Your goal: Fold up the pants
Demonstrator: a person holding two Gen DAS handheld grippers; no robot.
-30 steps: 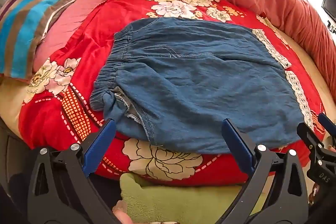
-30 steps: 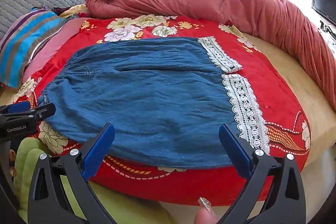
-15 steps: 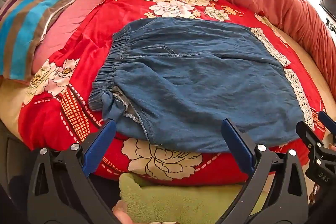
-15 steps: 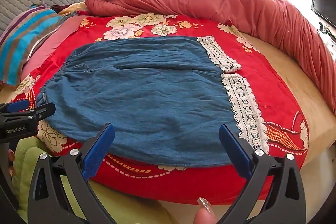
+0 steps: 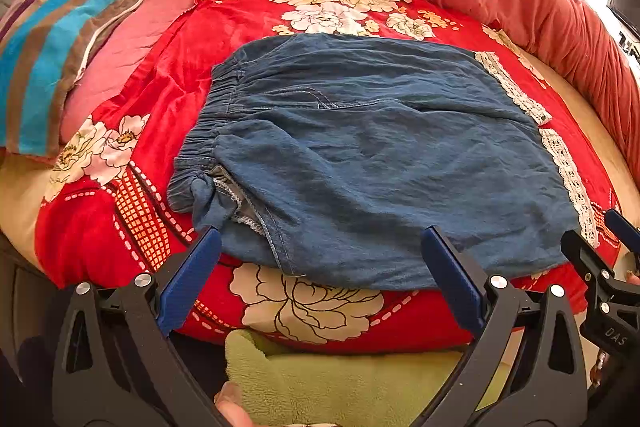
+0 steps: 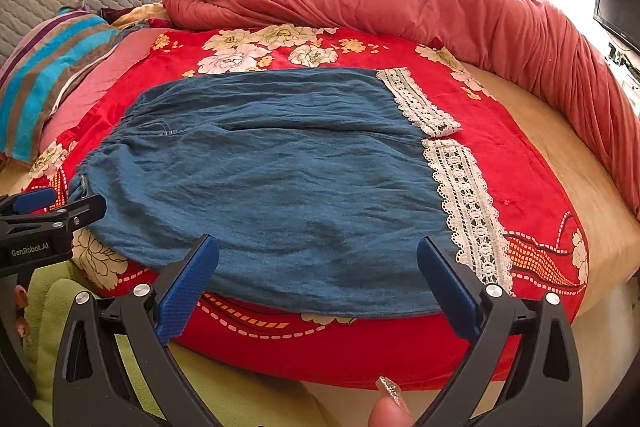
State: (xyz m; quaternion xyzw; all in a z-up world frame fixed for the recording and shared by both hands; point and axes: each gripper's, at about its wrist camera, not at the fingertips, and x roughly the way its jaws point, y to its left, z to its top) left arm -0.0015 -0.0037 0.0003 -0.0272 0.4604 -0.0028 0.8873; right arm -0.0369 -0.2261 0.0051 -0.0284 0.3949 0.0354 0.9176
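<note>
Both views low at bed's (image 5: 24, 187) near edge — facing inward, sharing pants (image 5: 380, 167)

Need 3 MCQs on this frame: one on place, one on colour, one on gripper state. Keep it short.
1. Where does the lace trim sit on the pants?
A. right edge
B. left edge
C. middle

2. What colour is the blanket under the pants?
A. green
B. red, floral
C. grey

3. How are the left gripper and right gripper?
A. both shut on the pants
B. one open, one shut
C. both open, holding nothing

Key: 1 A, the white lace runs down the right hem. 2 B, red cloth with flowers shows all round the pants. 3 C, each gripper's blue fingers stand wide apart with nothing between them.
</note>
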